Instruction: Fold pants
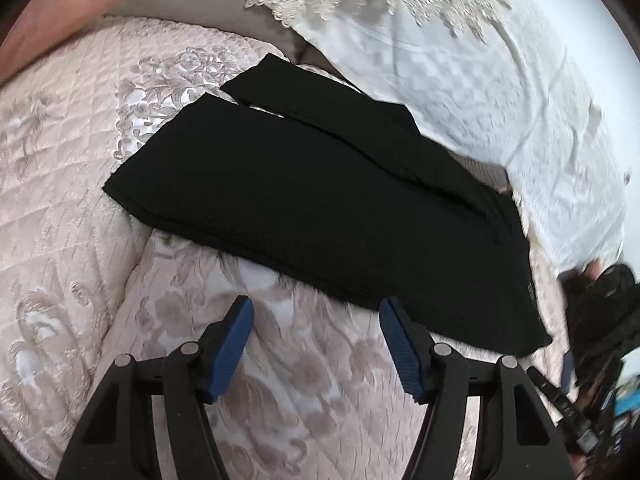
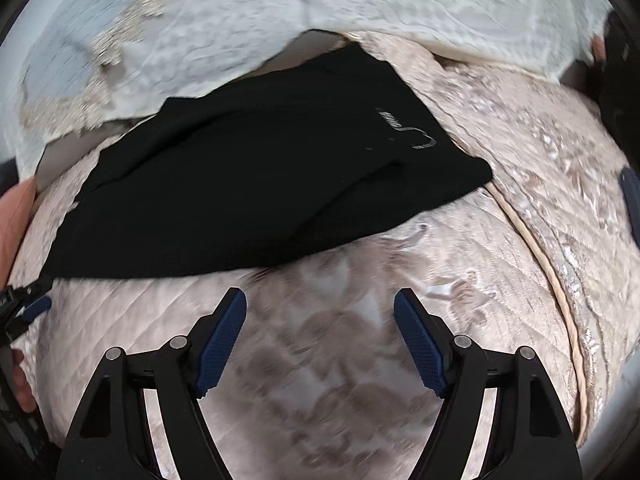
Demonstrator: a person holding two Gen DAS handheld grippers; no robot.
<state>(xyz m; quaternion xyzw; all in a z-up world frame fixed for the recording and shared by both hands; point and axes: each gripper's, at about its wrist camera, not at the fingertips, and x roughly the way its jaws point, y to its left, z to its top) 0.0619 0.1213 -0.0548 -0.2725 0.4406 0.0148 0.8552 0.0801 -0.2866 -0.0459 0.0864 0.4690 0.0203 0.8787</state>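
Black pants (image 1: 320, 208) lie flat on a pink quilted bedspread (image 1: 72, 168), legs reaching toward the far left, one leg partly over the other. My left gripper (image 1: 316, 312) is open and empty, hovering just short of the pants' near edge. In the right wrist view the pants (image 2: 260, 184) show a small white logo (image 2: 404, 132) near the right end. My right gripper (image 2: 320, 304) is open and empty, a little in front of the pants' near edge over the bedspread (image 2: 400, 360).
A white lace-trimmed cover (image 1: 460, 80) lies behind the pants. A pink pillow (image 1: 60, 12) sits at the far left. The other gripper and hand (image 1: 600, 320) show at the right edge. A piped seam (image 2: 560, 300) runs along the bedspread's right side.
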